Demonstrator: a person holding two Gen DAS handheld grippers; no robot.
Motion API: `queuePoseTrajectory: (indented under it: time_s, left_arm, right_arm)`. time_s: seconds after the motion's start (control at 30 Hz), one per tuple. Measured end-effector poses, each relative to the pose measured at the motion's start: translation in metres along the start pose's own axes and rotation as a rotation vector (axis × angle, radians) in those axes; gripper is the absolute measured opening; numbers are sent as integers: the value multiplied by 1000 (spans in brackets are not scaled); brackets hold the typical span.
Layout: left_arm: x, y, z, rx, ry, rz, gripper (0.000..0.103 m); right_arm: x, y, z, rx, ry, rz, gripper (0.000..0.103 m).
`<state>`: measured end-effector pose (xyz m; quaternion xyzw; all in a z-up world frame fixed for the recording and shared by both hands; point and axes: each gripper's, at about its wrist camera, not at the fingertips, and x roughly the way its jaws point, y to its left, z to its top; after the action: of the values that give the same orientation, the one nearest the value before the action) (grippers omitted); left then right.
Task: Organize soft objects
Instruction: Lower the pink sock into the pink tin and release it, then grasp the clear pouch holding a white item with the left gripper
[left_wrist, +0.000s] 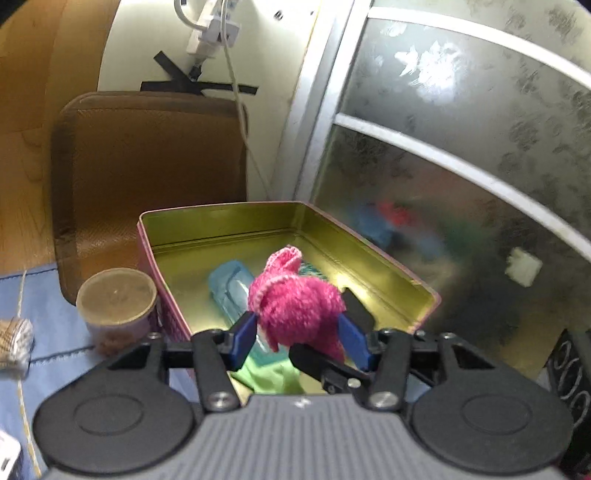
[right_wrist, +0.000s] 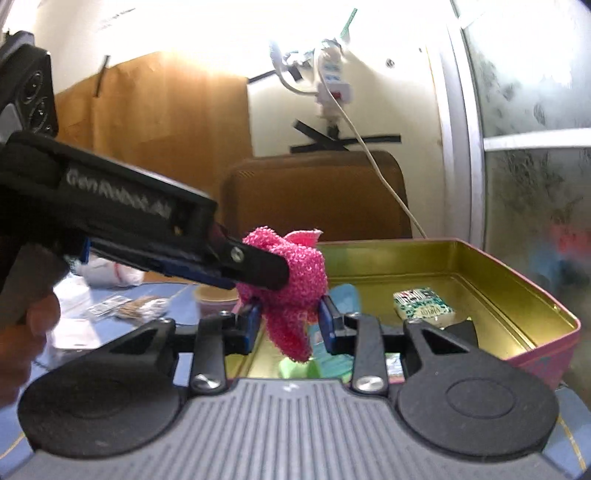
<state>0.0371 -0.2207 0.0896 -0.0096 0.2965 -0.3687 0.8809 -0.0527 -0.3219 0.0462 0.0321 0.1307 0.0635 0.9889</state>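
A fuzzy pink sock (left_wrist: 295, 306) is held above an open gold-lined tin box (left_wrist: 221, 225). My left gripper (left_wrist: 297, 332) is shut on the sock, blue pads on both sides. In the right wrist view my right gripper (right_wrist: 290, 319) is also shut on the pink sock (right_wrist: 291, 291), and the left gripper's finger (right_wrist: 258, 267) comes in from the left and presses the sock's upper part. Inside the tin (right_wrist: 480, 254) lie a light blue soft item (left_wrist: 229, 284), a green cloth (left_wrist: 273, 376) and a small patterned packet (right_wrist: 424, 304).
A lidded cup (left_wrist: 116, 306) stands left of the tin on a blue cloth (left_wrist: 48, 332). A brown chair back (left_wrist: 147, 162) is behind. A frosted glass door (left_wrist: 461, 147) is on the right. A white cable (left_wrist: 236, 96) hangs from the wall. Small packets (right_wrist: 129, 308) lie at left.
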Motion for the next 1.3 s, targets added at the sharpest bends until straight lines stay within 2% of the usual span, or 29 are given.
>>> queuePoseTrajectory:
  time_s: [0.1,0.2,0.33,0.43,0.57,0.67,0.73,0.8,0.87,0.93,1.03,1.13,1.17,1.23,1.3]
  left_arm:
    - [12,4,0,-9,26,75,61]
    - [-8,14,-6,-51,1,39,61]
    - [-42,23,-21,-42,-43,52,61]
    - [-67,39,-45,-64,-39,59,61]
    - [-100,69,-81,-121,-29,112,61]
    - [-127,99,-111,-193,-21,157,61]
    - [-148,120,-128,-249,-27,195,61]
    - [-169,141,-142,-311,-46,231,61]
    - [-187,159,-153,-368,-68,273,61]
    - [-202,174,-162,-423,-88,295,61]
    - [-219,193,-173,-502,-112,305,61]
    - [-226,202,-177,-536,-126,304,61]
    - [-227,204,-177,-542,-128,302,61]
    - [-228,206,-178,-552,-133,292,61]
    - [-224,207,-174,-559,-131,270,62]
  right_arm:
    - [17,1,-2,-39,24,-79,47]
    - [2,-5,-2,34,-20,-50,47]
    - [-18,2,-7,54,-53,-45,47]
    - [-24,15,-7,86,-55,9,47]
    - [-24,46,-7,58,-28,101,47]
    - [-15,75,-9,18,31,213,47]
    - [0,95,-11,-12,104,302,48]
    - [20,117,-13,-45,173,383,53]
    - [41,138,-15,-82,223,460,81]
    - [66,157,-17,-118,257,527,92]
    - [106,185,-18,-186,337,555,92]
    - [138,202,-20,-200,421,588,91]
    - [144,206,-21,-204,450,590,88]
    - [143,214,-22,-227,443,577,70]
    - [136,211,-20,-195,461,577,69]
